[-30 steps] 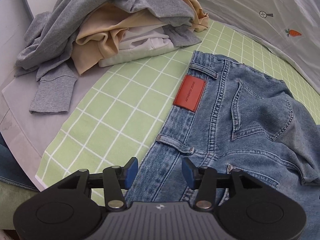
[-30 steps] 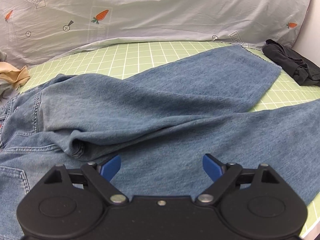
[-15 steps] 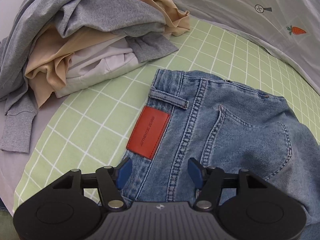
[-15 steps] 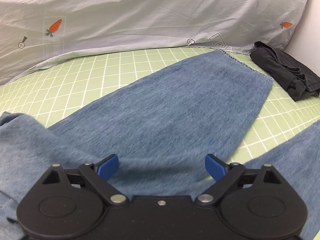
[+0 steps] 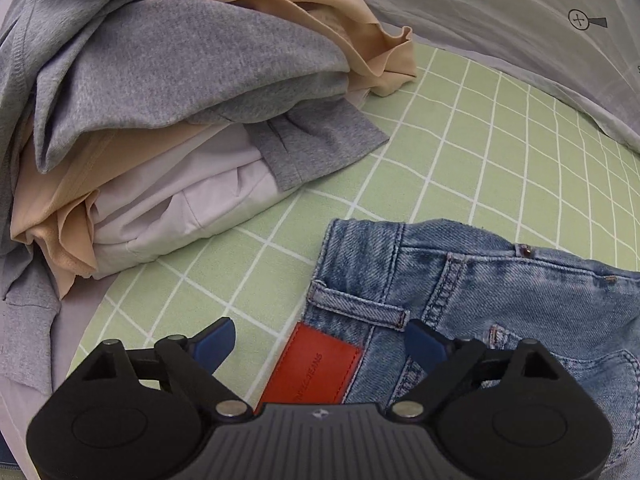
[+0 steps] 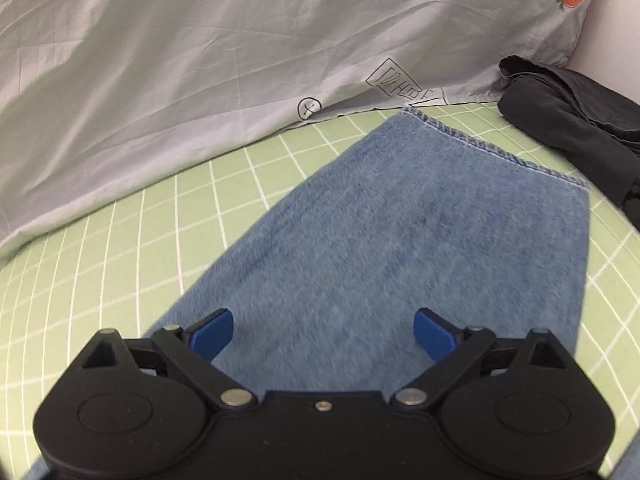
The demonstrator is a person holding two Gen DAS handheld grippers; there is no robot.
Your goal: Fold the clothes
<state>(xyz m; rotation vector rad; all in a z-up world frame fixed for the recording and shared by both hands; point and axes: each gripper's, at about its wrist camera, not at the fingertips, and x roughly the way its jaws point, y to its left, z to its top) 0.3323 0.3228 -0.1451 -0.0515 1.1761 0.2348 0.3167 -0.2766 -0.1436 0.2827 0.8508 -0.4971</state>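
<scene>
Blue jeans (image 5: 500,296) lie flat on the green checked sheet (image 5: 480,152), back side up, with a red leather patch (image 5: 316,368) at the waistband. My left gripper (image 5: 320,344) is open and empty, low over the waistband corner, its jaws either side of the patch. In the right wrist view one jeans leg (image 6: 420,232) stretches away to its hem (image 6: 492,148). My right gripper (image 6: 324,336) is open and empty, just above that leg.
A pile of grey, beige and white clothes (image 5: 160,120) lies left of the waistband. A folded black garment (image 6: 576,124) sits right of the hem. A grey printed sheet (image 6: 240,60) rises behind the green sheet (image 6: 120,260).
My left gripper moved forward along the waistband toward its far corner and opened wider. My right gripper moved along the leg toward the hem and stayed open.
</scene>
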